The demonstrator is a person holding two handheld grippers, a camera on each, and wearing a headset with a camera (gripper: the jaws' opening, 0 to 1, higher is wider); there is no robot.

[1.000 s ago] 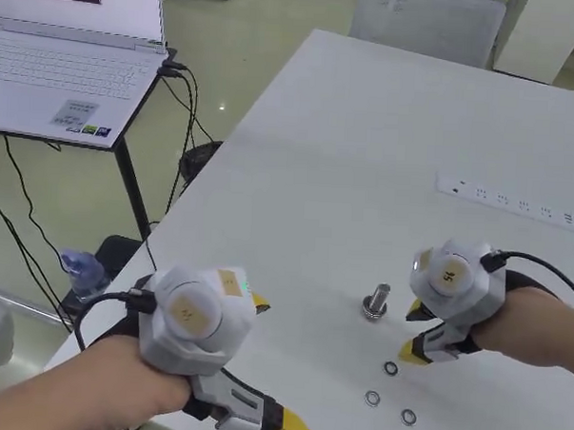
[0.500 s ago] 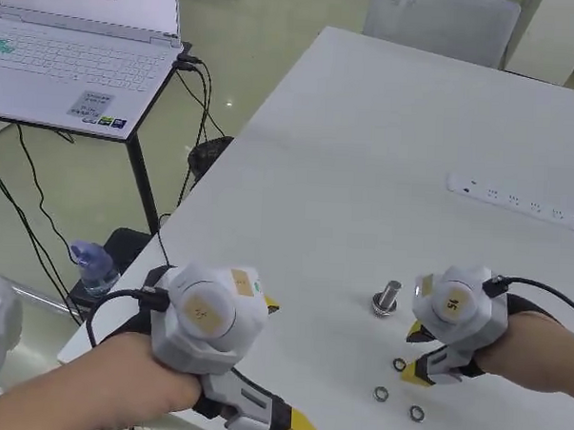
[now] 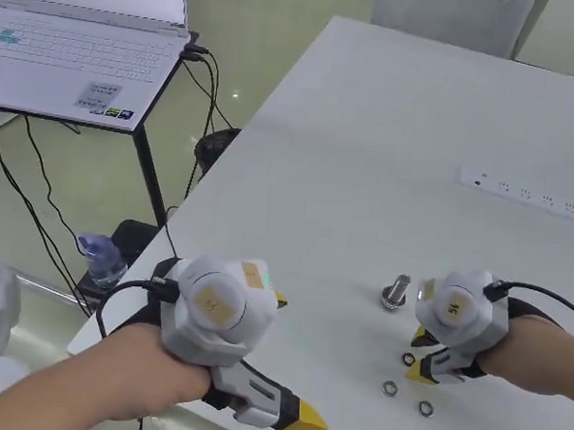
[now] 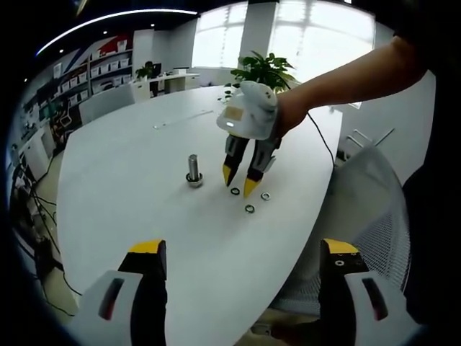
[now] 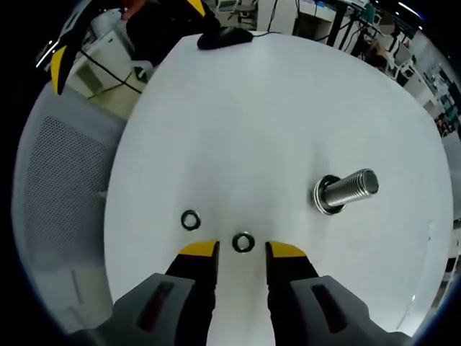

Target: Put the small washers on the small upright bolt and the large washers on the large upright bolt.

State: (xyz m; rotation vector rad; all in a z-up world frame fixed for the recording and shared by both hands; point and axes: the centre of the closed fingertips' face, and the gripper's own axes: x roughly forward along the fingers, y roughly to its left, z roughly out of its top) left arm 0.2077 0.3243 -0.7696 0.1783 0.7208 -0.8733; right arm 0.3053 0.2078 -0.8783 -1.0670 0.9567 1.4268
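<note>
**Right gripper set over the first washer; bolt bare**

- One upright bolt (image 3: 394, 293) stood head-down on the white table (image 3: 366, 161). I could not tell whether it was the small or the large one. Its threaded shank looked bare, with no washer on it as far as the views showed.
- Three washers lay flat and loose on the table, all near the bolt on the person's side of it.
  - The nearest washer (image 5: 243, 242) lay closest to the bolt.
  - The second washer (image 5: 190, 220) lay just beyond it.
  - The third washer (image 3: 425, 408) lay farthest from the bolt, toward the table edge.
- The right gripper (image 5: 243, 249) pointed down just beside the bolt. Its jaws were spread, one yellow tip on either side of the nearest washer and not pinching it. I could not tell whether the tips touched the table.
- The left gripper (image 4: 241, 249) was held well apart from the bolt, off toward the table's near edge. Its jaws were spread wide and held nothing.
- Progress, as a judgement: the task looked to be at its very start. Nothing was threaded on, and all three visible washers were left to place. The step in hand looked like the pick of the nearest washer. After that comes a lift and a drop over the bolt's top.
</note>
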